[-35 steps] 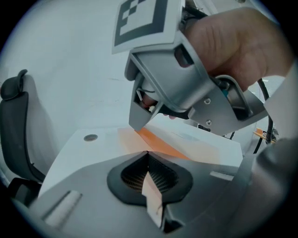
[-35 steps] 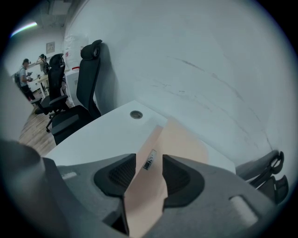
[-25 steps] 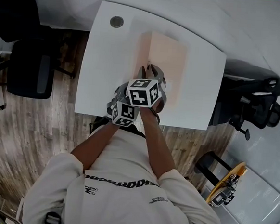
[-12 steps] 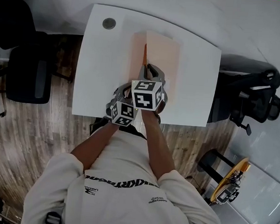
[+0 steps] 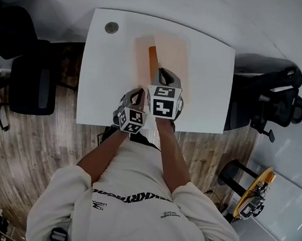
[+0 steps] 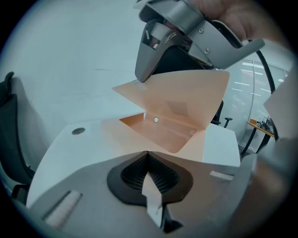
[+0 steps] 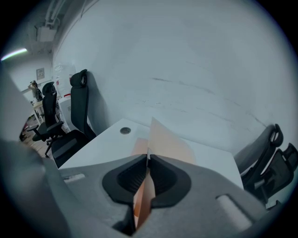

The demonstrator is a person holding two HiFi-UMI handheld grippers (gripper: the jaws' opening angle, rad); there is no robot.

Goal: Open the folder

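Pinching the lifted cover (image 6: 186,93) of the peach folder (image 6: 158,132), the right gripper (image 7: 148,157) has just been closing its jaws on it; left gripper (image 6: 147,154): jaws together, empty; gripped edge hidden between the pads.

light: bright, even | shadows: soft | edges: fisheye-warped, dark vignette | foreground: blurred

An office: a white tabletop (image 5: 205,95) has a round cable grommet (image 5: 112,27) near its far left corner. Black swivel chairs stand left (image 5: 32,79) and right (image 5: 269,100) of the tabletop on a wood-look floor (image 5: 40,140), with further chairs (image 7: 46,116) beyond its left side.
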